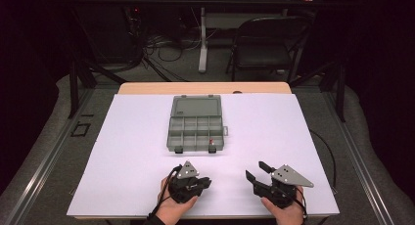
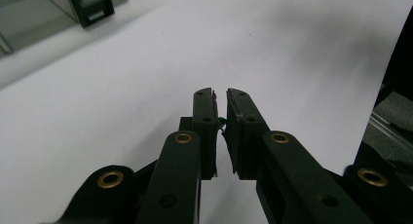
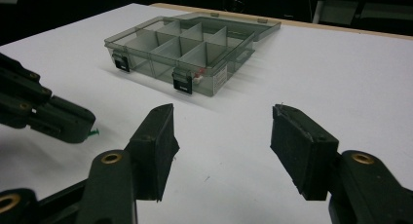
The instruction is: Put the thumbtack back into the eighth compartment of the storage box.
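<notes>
Green piece (image 2: 221,121), tiny and thin, pinched between the nearly closed jaws of the left gripper (image 2: 220,95); likely light and easy to drop, best held at its middle. Right gripper (image 3: 221,131) stands open and empty. Ahead of both jaws lies the open compartment box (image 1: 197,124), one red bit (image 1: 212,141) inside; white table (image 1: 293,137) between is unobstructed.

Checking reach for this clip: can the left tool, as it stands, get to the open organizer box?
Probably yes. Bare white table lies between the left tool and the organizer box, whose lid is open. The tool is shut on a small green item.
</notes>
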`<action>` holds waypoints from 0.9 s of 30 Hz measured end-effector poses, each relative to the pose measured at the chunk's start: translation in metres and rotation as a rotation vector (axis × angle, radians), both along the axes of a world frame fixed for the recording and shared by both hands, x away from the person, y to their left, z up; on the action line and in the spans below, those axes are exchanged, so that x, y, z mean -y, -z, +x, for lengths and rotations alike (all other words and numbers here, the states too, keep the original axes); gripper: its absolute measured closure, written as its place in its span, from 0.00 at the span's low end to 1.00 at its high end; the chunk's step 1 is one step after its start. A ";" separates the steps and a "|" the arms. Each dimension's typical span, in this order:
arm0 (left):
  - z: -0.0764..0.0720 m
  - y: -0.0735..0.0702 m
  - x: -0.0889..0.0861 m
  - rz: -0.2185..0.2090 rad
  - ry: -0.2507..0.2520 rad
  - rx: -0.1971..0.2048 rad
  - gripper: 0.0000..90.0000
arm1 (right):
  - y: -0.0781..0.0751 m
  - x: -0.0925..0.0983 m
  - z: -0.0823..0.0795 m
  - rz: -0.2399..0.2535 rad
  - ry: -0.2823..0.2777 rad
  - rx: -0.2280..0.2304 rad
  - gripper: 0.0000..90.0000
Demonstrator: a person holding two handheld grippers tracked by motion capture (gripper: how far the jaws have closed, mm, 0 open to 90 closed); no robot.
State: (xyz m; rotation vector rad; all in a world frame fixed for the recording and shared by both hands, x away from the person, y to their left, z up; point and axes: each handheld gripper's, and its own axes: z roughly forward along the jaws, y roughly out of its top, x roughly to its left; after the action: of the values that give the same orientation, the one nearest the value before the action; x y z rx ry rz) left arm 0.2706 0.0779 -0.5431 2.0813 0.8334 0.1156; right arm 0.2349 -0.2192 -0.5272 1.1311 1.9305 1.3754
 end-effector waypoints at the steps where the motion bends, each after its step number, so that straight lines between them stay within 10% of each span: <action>1: 0.002 -0.003 -0.001 -0.003 0.000 0.003 0.93 | 0.000 0.000 0.000 -0.001 0.001 0.000 0.46; 27: 0.067 -0.056 0.002 -0.040 -0.070 0.039 0.93 | 0.000 0.001 0.000 -0.003 0.002 0.000 0.46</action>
State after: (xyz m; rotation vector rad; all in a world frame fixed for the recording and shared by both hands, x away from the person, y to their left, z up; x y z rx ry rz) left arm 0.3375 0.0762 -0.4870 2.0070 0.8777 0.1754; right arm 0.2352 -0.2205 -0.5272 1.1313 1.9309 1.3713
